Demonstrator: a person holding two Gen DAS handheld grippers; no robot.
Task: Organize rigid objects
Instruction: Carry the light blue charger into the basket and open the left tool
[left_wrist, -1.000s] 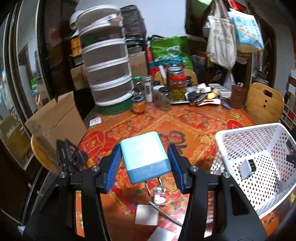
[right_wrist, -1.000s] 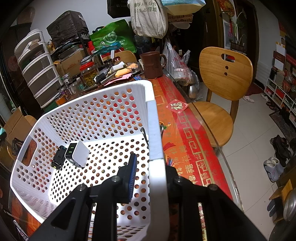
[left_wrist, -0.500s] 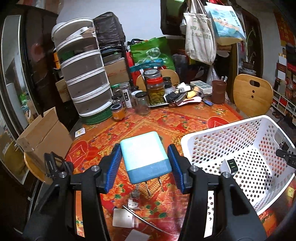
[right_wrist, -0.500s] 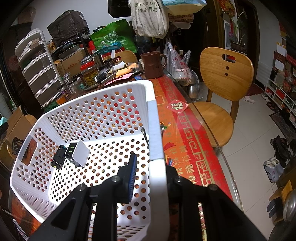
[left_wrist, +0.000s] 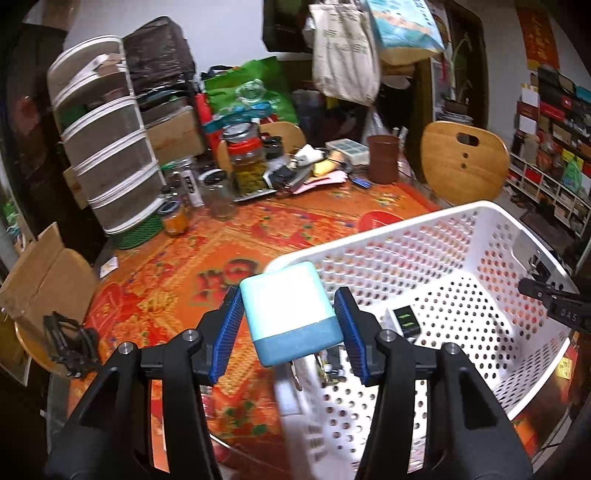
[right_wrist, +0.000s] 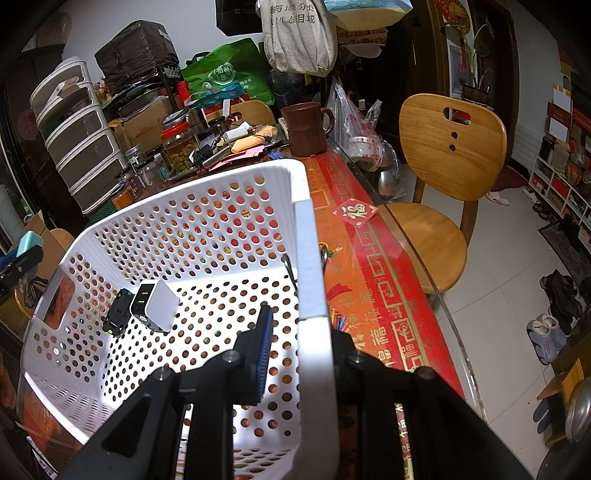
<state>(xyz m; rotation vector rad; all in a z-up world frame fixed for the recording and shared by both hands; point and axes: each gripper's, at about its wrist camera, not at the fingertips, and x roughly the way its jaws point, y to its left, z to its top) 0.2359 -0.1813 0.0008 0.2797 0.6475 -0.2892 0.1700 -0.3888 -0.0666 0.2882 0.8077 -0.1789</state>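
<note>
My left gripper (left_wrist: 291, 332) is shut on a pale blue plug adapter (left_wrist: 290, 312) and holds it in the air over the near left rim of the white perforated basket (left_wrist: 491, 229). My right gripper (right_wrist: 301, 347) is shut on the basket's right wall (right_wrist: 308, 258), one finger inside and one outside. Inside the basket lie a white charger (right_wrist: 157, 306) with green lights and a small black device (right_wrist: 117, 316). The charger also shows in the left wrist view (left_wrist: 404, 319). The left gripper with the adapter shows at the far left of the right wrist view (right_wrist: 22, 251).
The table has a red-orange patterned cloth (left_wrist: 177, 280). At its far side stand jars (left_wrist: 247, 162), a stack of plastic drawers (left_wrist: 107, 162) and a brown mug (right_wrist: 308, 129). A cardboard box (left_wrist: 40, 273) sits left. A wooden chair (right_wrist: 443, 155) stands right of the table.
My left gripper has carried the adapter rightward, from over the cloth to over the basket's rim. The right gripper and basket have stayed in place.
</note>
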